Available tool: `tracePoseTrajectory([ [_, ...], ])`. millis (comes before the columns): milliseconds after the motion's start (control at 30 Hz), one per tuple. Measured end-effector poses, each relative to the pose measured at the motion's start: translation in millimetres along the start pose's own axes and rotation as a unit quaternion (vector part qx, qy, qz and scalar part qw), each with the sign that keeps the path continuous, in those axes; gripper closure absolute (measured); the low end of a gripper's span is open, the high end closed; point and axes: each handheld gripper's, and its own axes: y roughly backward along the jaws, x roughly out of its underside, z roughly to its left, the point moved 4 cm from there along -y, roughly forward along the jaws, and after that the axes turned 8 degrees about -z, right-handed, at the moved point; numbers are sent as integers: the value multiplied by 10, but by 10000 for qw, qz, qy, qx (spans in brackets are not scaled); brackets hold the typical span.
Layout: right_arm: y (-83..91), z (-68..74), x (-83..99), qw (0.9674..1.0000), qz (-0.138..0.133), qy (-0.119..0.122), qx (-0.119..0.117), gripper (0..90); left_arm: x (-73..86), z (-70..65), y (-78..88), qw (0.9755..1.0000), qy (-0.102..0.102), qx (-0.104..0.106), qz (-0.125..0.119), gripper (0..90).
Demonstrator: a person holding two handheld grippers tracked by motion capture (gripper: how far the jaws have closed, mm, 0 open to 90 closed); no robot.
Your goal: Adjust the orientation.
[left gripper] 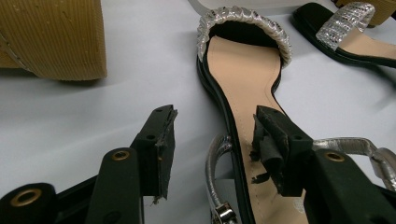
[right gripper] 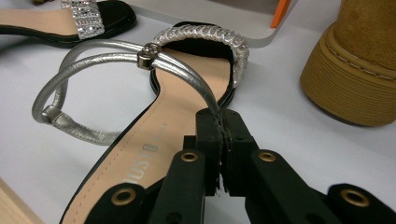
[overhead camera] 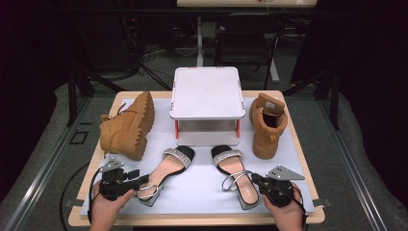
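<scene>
R gripper (right gripper: 221,122): jaws clamped tight on silver ankle strap (right gripper: 187,77) of R sandal (overhead camera: 236,172), which lies flat at table's 5 o'clock, toe at 12. L gripper (left gripper: 212,135): jaws wide apart, straddling heel end of L sandal (left gripper: 243,93), nothing pinched, one pad over insole, other over bare white mat (overhead camera: 202,185); that sandal sits at table's 7 o'clock. Beyond: white step stand (overhead camera: 207,94) at 12, tan boot on its side (overhead camera: 127,126) at 10, upright tan boot (overhead camera: 267,125) at 2.
</scene>
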Motion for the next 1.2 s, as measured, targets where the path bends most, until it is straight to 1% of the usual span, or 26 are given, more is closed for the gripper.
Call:
tracePoseTrajectory([
  [100, -15, -38, -8, 10000, 4, -7, 49, 875, 0, 1, -2, 10000, 12, 4, -10, 488],
  [133, -20, -55, -9, 10000, -40, -67, 46, 875, -1, 2, 0, 10000, 6, -6, -1, 488],
  [267, -13, -131, 5, 9998, -77, -203, 55, 872, -2, 8, -2, 10000, 5, -7, -12, 488],
  [367, -9, -157, 19, 9997, -46, -247, -7, 870, -2, 11, -3, 10000, 20, -1, -16, 488],
  [467, -10, -171, 23, 9995, -75, -301, -55, 869, -3, 12, -2, 10000, 26, -4, -32, 488],
  [567, -6, -175, 26, 9995, -78, -300, -78, 864, -5, 16, 7, 10000, 24, 9, -10, 488],
  [600, -1, -177, 29, 9995, -64, -311, -84, 854, -6, 16, 9, 10000, 30, 10, -4, 488],
  [700, 23, -175, 41, 9993, -107, -339, -128, 755, -8, 18, 16, 10000, 27, 14, 12, 487],
  [733, 34, -170, 44, 9994, -99, -323, -109, 723, -8, 15, 9, 10000, 40, -6, -46, 487],
  [867, 90, -140, 50, 9997, -93, -212, -49, 620, -16, 6, 21, 10000, -2, -5, -38, 480],
  [933, 128, -127, 45, 9998, -104, -179, -17, 586, -27, 2, 19, 10000, -28, -18, -91, 473],
  [1067, 198, -121, 12, 9997, -165, -160, 1, 552, -30, 2, 31, 9999, -86, -43, -85, 464],
  [1133, 234, -133, -3, 9998, -173, -103, 63, 542, -38, -1, 39, 9999, -78, -77, -123, 464],
  [1167, 257, -141, -14, 9996, -215, -131, 105, 538, -48, -2, 41, 9998, -84, -111, -160, 464],
  [1200, 272, -153, -21, 9994, -249, -152, 202, 538, -58, -4, 44, 9997, -99, -117, -197, 461],
])
